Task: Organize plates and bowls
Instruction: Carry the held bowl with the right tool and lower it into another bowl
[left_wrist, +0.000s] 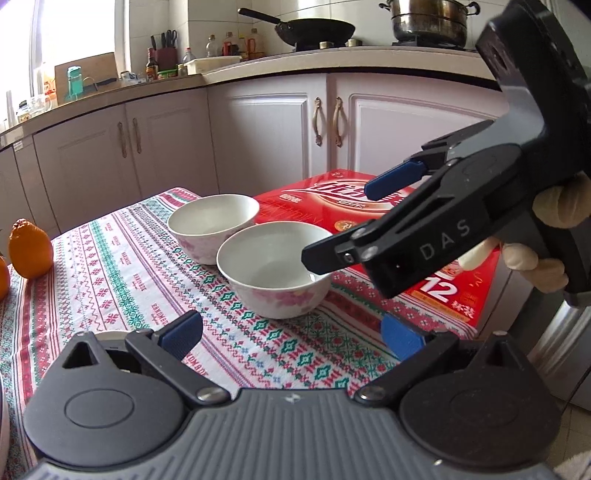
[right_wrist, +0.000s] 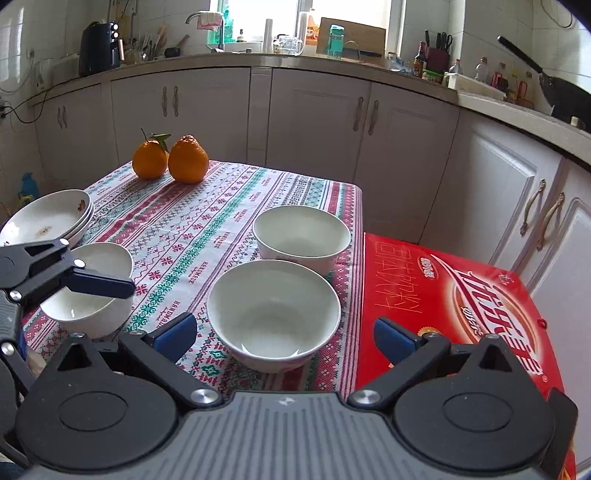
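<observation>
- Left wrist view: the left claw stands wide and empty above the patterned counter.
- Ahead of it, two white bowls sit apart from each other: the near bowl and the far bowl, neither nested in the other.
- The right claw comes in from the right with its fingers spread wide. The lower finger is over the rim of the near bowl, but I cannot tell if it touches.
- Right wrist view: the right claw is open and holds nothing, and the near bowl lies between its fingers.
- The far bowl is just behind it. At the left, a third bowl sits under the finger of the left claw.
- The plates already lie in one stack at the left edge, so I judge this part done.
- The three bowls are not stacked yet; this seems to remain.
</observation>
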